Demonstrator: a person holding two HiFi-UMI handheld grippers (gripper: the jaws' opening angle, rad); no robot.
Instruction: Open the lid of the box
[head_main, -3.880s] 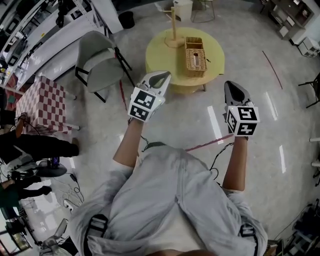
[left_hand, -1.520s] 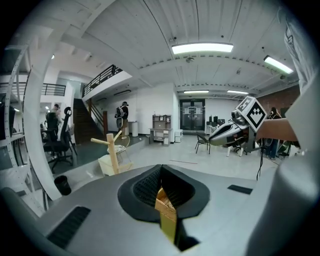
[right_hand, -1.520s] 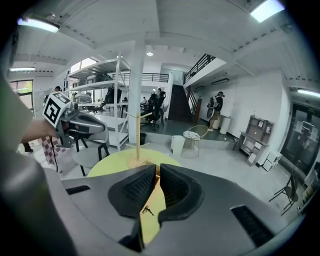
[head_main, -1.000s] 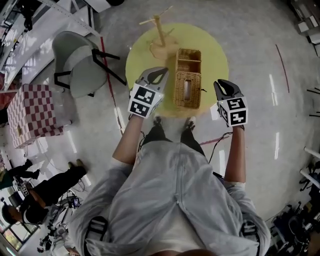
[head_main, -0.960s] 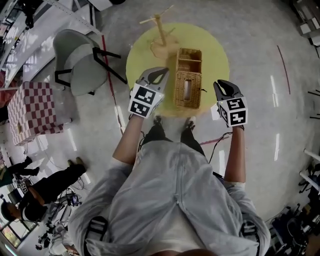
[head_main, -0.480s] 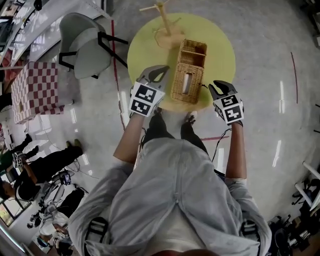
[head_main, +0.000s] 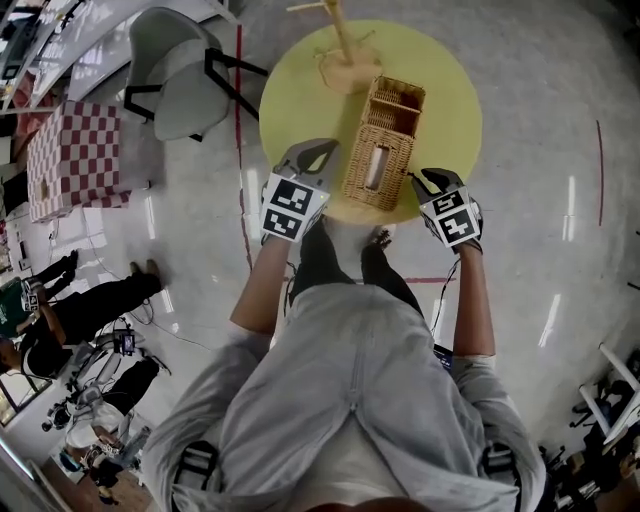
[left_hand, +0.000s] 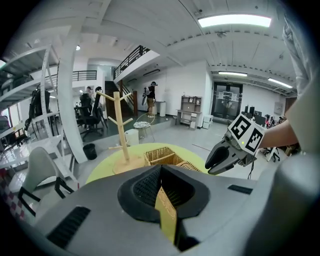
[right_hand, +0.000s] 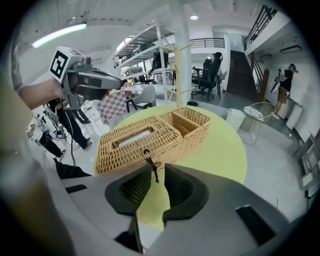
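Observation:
A long wicker box (head_main: 378, 150) lies on the round yellow table (head_main: 445, 90), between my two grippers. Its near part is covered by a slotted lid (right_hand: 131, 141); the far compartment (right_hand: 189, 120) is uncovered. A dark cord clasp (right_hand: 149, 161) hangs from the lid's near edge. My right gripper (right_hand: 157, 167) (head_main: 420, 178) is open at that edge. Its jaws have just been opening, and the clasp shows in the gap with neither pad pressing it. My left gripper (left_hand: 161, 170) (head_main: 325, 148) hovers by the box's left side, shut on nothing.
A wooden peg stand (head_main: 340, 50) rises at the table's far edge behind the box. A grey chair (head_main: 185, 60) and a red-checked cube (head_main: 75, 160) stand on the floor to the left. People (head_main: 90, 305) are further left.
The person has stepped up to the table. Both grippers have come down beside the box, the right one further, and its tips now point at the lid's near edge.

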